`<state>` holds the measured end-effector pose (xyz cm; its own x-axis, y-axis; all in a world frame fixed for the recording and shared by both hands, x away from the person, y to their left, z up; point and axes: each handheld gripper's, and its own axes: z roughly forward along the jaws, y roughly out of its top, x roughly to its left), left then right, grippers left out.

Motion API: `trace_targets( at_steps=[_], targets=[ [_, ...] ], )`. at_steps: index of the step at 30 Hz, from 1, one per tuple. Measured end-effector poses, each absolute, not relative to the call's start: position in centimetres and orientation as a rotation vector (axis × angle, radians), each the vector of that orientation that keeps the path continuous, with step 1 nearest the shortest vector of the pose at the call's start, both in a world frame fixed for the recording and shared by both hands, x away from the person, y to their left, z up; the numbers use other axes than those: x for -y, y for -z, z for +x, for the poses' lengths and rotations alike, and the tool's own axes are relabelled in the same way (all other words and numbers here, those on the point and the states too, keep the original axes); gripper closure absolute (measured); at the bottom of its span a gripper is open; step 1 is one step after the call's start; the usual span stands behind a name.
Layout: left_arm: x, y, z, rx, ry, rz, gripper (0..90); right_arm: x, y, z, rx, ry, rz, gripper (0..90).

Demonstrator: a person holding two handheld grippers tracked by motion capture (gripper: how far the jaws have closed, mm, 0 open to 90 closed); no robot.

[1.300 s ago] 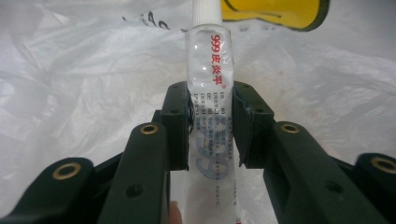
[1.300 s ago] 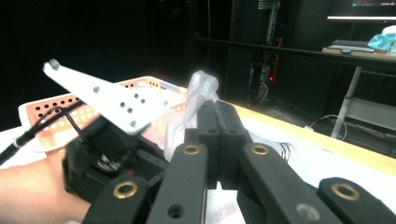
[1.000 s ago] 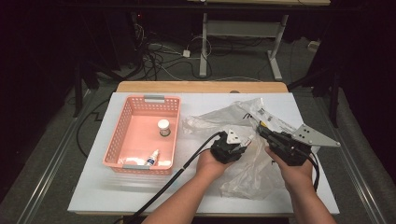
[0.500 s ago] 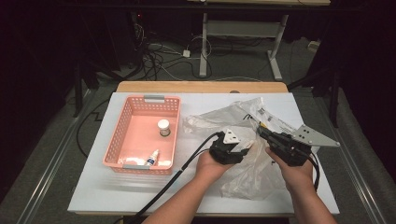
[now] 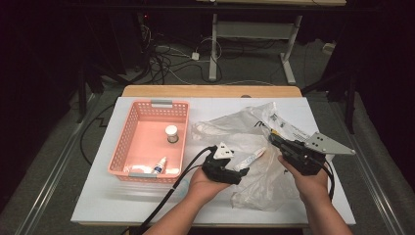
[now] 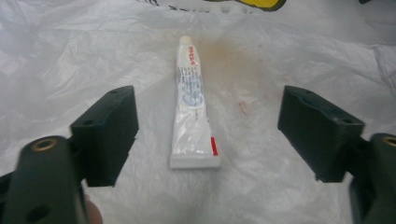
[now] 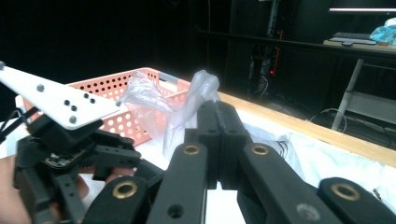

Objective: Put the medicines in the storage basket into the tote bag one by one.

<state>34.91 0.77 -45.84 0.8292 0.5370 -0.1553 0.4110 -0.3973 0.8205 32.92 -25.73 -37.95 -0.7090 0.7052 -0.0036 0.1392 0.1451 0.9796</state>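
Observation:
A small white tube [image 6: 191, 121] with blue print lies flat on a crumpled clear plastic bag [image 5: 259, 186], cap end away from my left gripper [image 6: 209, 105]. Its jaws have just been opening and stand wide on either side of the tube without touching it. In the high view the left gripper [image 5: 240, 167] sits just left of the tube [image 5: 252, 157]. My right gripper [image 7: 218, 116] is shut on a raised fold of the bag [image 7: 196, 93]. It holds the bag's right side [image 5: 274, 139] in the high view.
A pink perforated basket [image 5: 122, 147] stands at the left of the white table [image 5: 98, 205], holding a small white-lidded jar [image 5: 171, 133] and a little dropper bottle [image 5: 157, 166]. The left gripper's cable [image 5: 166, 196] trails off the near edge.
My left gripper has pulled back to the left and toward the near edge while its jaws opened. The tube now lies free on the bag. The right gripper has kept still.

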Motion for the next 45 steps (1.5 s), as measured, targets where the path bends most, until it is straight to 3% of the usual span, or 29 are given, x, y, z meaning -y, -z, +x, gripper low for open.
trace_targets(
  at_steps=[9, 20, 45],
  targets=[
    [-2.6, 44.1, 33.4, -0.722, -0.187, 2.046, 0.0, 25.8, 37.7, 32.8, -1.95, -1.601, 0.796, 90.0],
    [-6.2, 42.6, 31.9, -0.731, -0.24, 2.019, 0.0, 25.9, 37.6, 32.8, -1.947, -1.599, 0.8, 90.0],
    [-17.1, 41.3, 31.8, -0.952, -0.368, 1.928, 0.0, 26.1, 37.6, 32.7, -1.947, -1.597, 0.802, 90.0]
  ],
)
